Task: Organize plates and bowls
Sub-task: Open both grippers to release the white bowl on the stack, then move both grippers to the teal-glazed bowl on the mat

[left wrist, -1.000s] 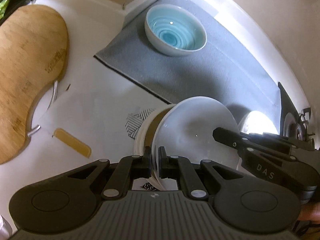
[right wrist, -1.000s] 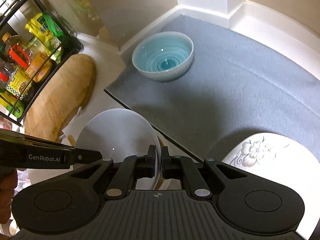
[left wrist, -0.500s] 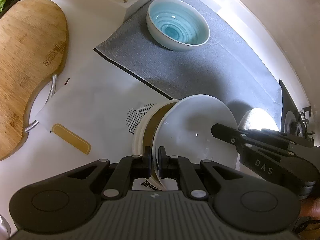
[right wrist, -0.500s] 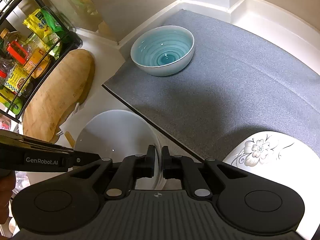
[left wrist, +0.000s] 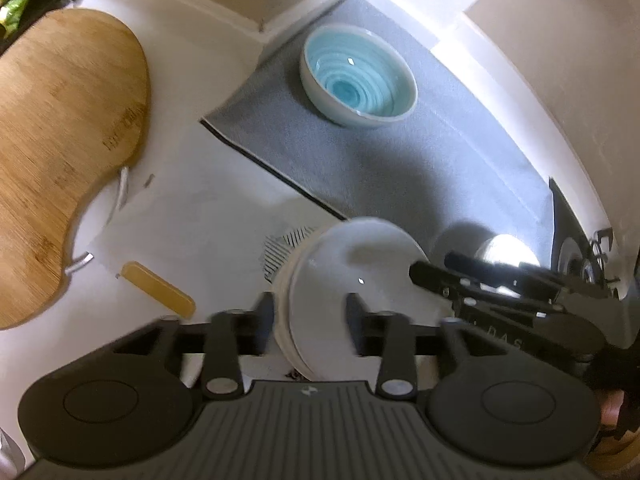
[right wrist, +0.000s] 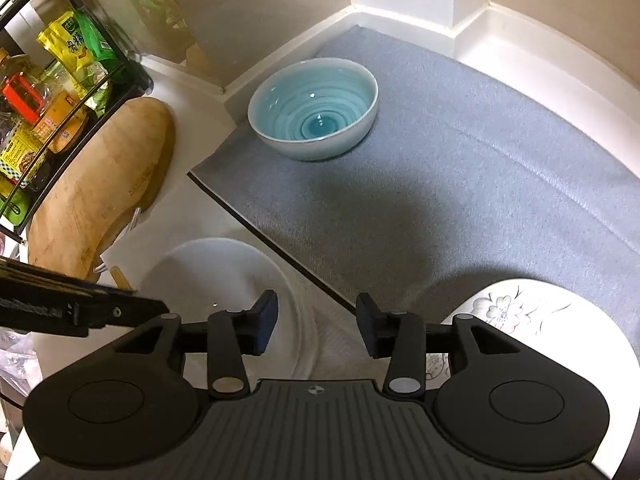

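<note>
Both your grippers are spread apart, gripping nothing. The left gripper (left wrist: 308, 316) straddles the rim of the white plate (left wrist: 360, 280), which sits on a stack. From your right gripper (right wrist: 316, 324) the plate is at 9 o'clock, the blue bowl (right wrist: 314, 108) on the mat (right wrist: 460, 184) at 12, the flowered plate (right wrist: 520, 312) at 3.

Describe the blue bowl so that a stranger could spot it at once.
Find the grey mat that fills the corner of the white counter. Near its far left corner, close to the wall, stands one bowl by itself. It alone is pale outside and turquoise inside, with rings darkening toward the middle; the other dishes are white.
</note>
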